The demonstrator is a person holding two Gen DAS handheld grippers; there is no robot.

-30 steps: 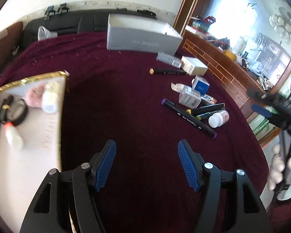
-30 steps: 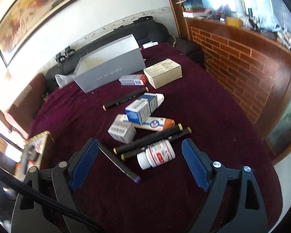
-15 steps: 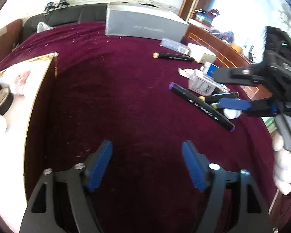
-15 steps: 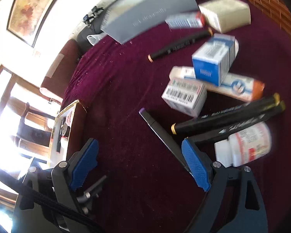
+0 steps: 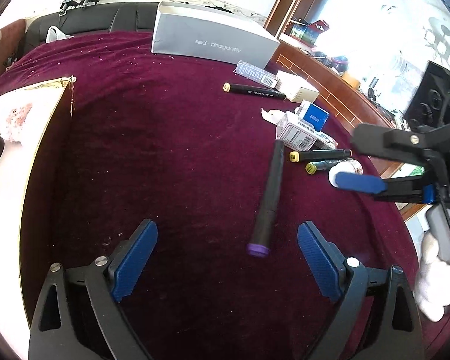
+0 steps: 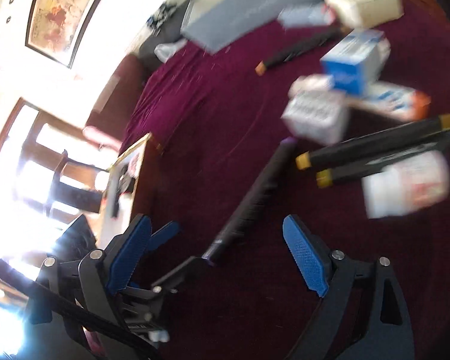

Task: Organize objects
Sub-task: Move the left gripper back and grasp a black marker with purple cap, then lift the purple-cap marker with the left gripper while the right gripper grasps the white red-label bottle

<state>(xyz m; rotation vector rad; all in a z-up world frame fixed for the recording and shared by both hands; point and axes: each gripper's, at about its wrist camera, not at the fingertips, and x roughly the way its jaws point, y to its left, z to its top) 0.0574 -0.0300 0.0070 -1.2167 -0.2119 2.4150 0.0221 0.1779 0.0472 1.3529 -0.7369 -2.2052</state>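
Markers: 4 on cloth (image 5: 165, 150), 1 purple-capped (image 5: 268, 198). Boxes: 5, bottle (image 5: 346, 168): 1. L gripper (image 5: 226, 250) just opened wide, R gripper (image 6: 216, 246) spread; both hold nothing.

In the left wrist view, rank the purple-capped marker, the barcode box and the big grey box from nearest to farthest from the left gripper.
From the left gripper:
1. Purple-capped marker, just ahead, right of centre.
2. Barcode box, beyond the marker's far end.
3. Big grey box, at the table's far edge.

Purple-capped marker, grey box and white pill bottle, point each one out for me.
purple-capped marker (image 5: 270, 192), left wrist view, middle of its black barrel.
grey box (image 5: 213, 42), left wrist view, its lettered front face.
white pill bottle (image 6: 405, 186), right wrist view, its blurred label.
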